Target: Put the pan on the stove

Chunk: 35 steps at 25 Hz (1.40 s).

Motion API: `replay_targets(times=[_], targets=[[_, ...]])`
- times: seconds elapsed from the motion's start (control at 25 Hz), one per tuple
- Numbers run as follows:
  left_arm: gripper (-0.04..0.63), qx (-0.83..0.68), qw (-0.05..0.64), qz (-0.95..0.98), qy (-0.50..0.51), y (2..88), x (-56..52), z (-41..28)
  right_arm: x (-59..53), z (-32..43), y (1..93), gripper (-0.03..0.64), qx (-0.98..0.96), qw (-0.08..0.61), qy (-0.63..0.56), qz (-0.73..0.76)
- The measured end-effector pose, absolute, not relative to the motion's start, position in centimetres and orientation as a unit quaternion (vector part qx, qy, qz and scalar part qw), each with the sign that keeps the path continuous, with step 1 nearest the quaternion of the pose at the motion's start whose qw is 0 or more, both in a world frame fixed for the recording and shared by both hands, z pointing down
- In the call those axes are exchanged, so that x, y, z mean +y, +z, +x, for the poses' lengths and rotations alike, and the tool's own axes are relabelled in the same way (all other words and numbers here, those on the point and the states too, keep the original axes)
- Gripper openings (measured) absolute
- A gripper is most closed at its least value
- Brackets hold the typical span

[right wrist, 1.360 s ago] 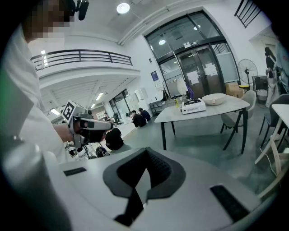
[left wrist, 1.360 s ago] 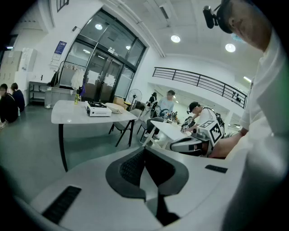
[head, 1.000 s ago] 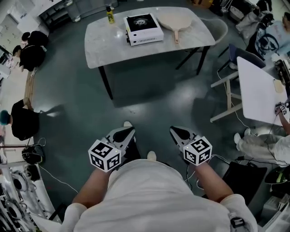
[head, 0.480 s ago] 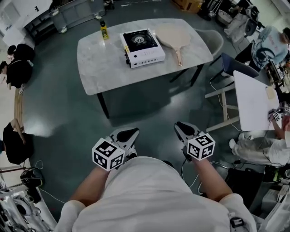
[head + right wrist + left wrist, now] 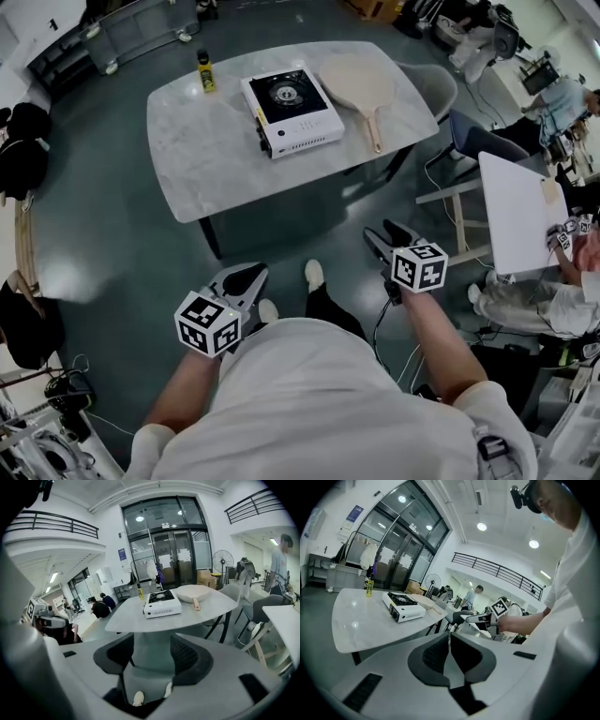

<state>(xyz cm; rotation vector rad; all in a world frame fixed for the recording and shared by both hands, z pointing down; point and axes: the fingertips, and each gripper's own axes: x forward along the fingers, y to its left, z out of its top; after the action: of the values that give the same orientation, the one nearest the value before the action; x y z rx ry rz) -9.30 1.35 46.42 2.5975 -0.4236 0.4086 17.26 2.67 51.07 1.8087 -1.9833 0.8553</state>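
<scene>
A beige pan (image 5: 359, 82) with a wooden handle lies on the grey marble table (image 5: 211, 145), just right of the white portable stove (image 5: 290, 107). Both grippers hang over the floor well short of the table. My left gripper (image 5: 250, 276) is shut with nothing in it. My right gripper (image 5: 385, 233) is opening, with nothing between its jaws. In the right gripper view (image 5: 152, 656) the stove (image 5: 161, 604) and pan (image 5: 197, 593) lie straight ahead. In the left gripper view (image 5: 449, 645) the stove (image 5: 404, 607) is at upper left.
A yellow bottle (image 5: 204, 72) stands at the table's far left corner. A grey chair (image 5: 439, 82) sits behind the table's right end. A white side table (image 5: 515, 208) and seated people (image 5: 553, 295) are at the right; more people sit at the far left.
The person has stepped toward the table, which now looks nearer and larger. The right gripper has lifted forward and its jaws have parted. The left gripper stays shut.
</scene>
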Motion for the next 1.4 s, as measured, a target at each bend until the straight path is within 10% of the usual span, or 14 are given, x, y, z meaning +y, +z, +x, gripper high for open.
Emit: replay_targets(times=[0.84, 1.4], targets=[[0.02, -0.274, 0.232, 0.919, 0.162, 44.7, -16.5, 0.0, -27.1, 38.4, 60.9, 0.416, -0.635, 0.262, 0.351, 0.636], [0.02, -0.303, 0.252, 0.902, 0.175, 45.9, -21.2, 6.7, -29.0, 38.7, 68.4, 0.308, -0.637, 0.335, 0.416, 0.556]])
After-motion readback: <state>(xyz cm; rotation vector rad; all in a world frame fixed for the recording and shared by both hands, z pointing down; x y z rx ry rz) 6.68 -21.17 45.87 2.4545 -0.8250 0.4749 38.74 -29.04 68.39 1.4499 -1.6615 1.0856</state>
